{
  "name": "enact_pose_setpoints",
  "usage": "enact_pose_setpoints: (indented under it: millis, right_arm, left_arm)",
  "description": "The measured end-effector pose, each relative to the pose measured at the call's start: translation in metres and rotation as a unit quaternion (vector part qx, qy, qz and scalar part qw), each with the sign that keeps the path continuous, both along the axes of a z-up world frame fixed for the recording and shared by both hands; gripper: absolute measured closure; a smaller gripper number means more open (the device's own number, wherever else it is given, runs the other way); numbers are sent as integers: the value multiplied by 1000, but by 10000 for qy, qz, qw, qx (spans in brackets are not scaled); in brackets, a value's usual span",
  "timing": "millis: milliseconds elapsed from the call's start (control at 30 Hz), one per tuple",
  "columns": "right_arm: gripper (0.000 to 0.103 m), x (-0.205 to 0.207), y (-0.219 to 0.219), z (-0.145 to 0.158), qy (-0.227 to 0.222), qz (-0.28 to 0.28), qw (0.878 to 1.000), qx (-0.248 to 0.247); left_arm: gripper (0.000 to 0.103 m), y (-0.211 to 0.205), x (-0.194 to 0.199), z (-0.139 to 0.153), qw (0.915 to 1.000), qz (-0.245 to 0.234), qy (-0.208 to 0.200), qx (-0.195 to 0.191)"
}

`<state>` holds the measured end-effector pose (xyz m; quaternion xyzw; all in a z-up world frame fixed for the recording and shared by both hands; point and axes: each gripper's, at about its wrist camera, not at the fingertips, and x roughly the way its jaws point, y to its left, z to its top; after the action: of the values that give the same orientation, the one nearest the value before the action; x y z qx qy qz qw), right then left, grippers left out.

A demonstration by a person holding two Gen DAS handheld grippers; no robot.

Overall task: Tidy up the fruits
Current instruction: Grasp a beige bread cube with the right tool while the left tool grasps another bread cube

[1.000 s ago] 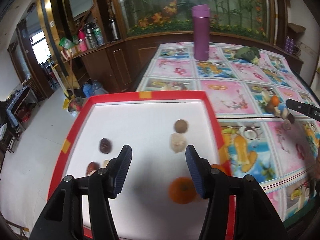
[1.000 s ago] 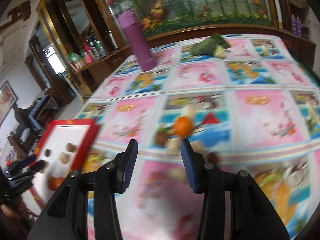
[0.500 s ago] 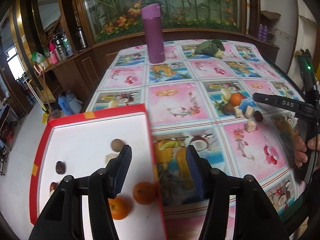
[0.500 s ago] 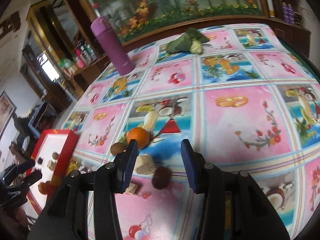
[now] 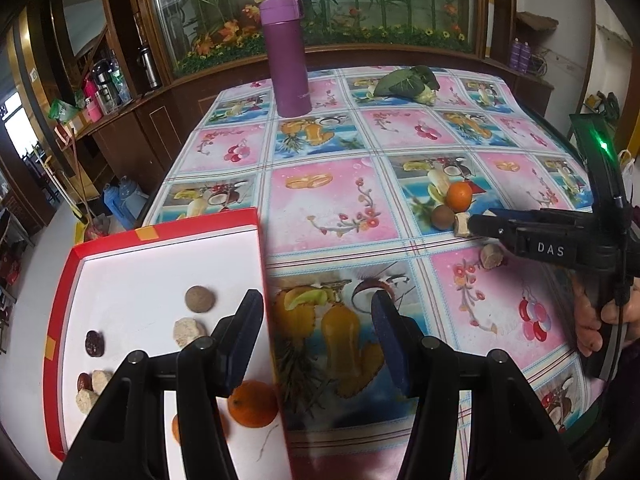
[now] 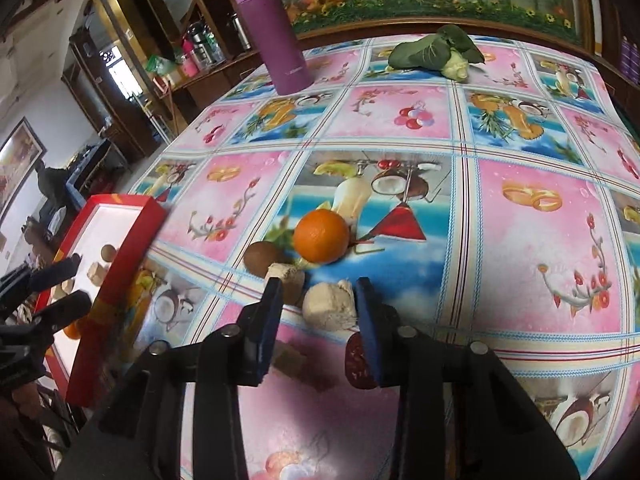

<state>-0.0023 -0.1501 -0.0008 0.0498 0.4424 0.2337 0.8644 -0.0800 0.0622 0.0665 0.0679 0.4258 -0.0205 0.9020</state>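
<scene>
Two grippers, both with jaws apart and nothing held. The right gripper (image 6: 318, 304) is down low at the table, and a pale lump (image 6: 330, 306) sits right in the gap between its blue pads (image 6: 368, 324), which look close to it on either side but not yet pressing. Lined up like that, I'd say it's the next piece to go. Just beside the lump lies a tan cube (image 6: 287, 278), then a brown fruit (image 6: 262, 258) and an orange (image 6: 321, 235), all huddled together on the tablecloth (image 6: 540, 240). A dark red piece (image 6: 356, 362) peeks out behind the right pad, and another small cube (image 6: 289, 358) rests under the jaws. That's the loose pile waiting to be sorted.

Now the left gripper (image 5: 318, 332): wide open, hovering over the right edge of the red tray (image 5: 262, 248), which hangs at the table's left side. It seems to be idling there, out of the right one's way. Inside the tray things are already grouped: two oranges (image 5: 253, 404) at the near end, a brown round one (image 5: 199, 299) further up, pale chunks (image 5: 189, 332) and dark red bits (image 5: 95, 343) toward the left wall. So like goes with like, I'd guess, and the lump belongs with those chunks.

Far back stand a purple flask (image 5: 289, 56) and some greens (image 5: 406, 84), well clear of the action.
</scene>
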Motion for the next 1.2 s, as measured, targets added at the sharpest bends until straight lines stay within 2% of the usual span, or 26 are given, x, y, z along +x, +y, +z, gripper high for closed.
enact_pose_setpoints:
  millis: [100, 333, 500, 667, 800, 1033, 1067, 1200]
  right_arm:
    - [73, 2, -5, 0, 182, -9, 9997, 185]
    - [74, 2, -21, 2, 373, -148, 9989, 244]
    - [74, 0, -31, 10, 223, -314, 9987, 336]
    - [74, 2, -35, 12, 141, -440, 9985, 291]
    - [74, 6, -40, 8, 232, -583, 9979, 187]
    - [74, 10, -49, 2, 360, -725, 9967, 119]
    - [74, 11, -49, 2, 381, -722, 9966, 131]
    - [74, 10, -49, 2, 391, -726, 9965, 141]
  left_arm:
    - [47, -10, 8, -3, 9999, -96, 65, 28]
    - [47, -34, 32, -15, 9991, -276, 326, -3]
    - [47, -52, 43, -21, 9982, -432, 405, -38]
    - [47, -67, 59, -26, 9968, -571, 510, -249]
    - [47, -76, 76, -34, 9941, -586, 699, -586]
    - [48, -92, 88, -41, 9926, -687, 746, -673]
    - [48, -94, 89, -41, 9925, -695, 749, -669]
    - [64, -98, 94, -48, 9913, -755, 811, -717]
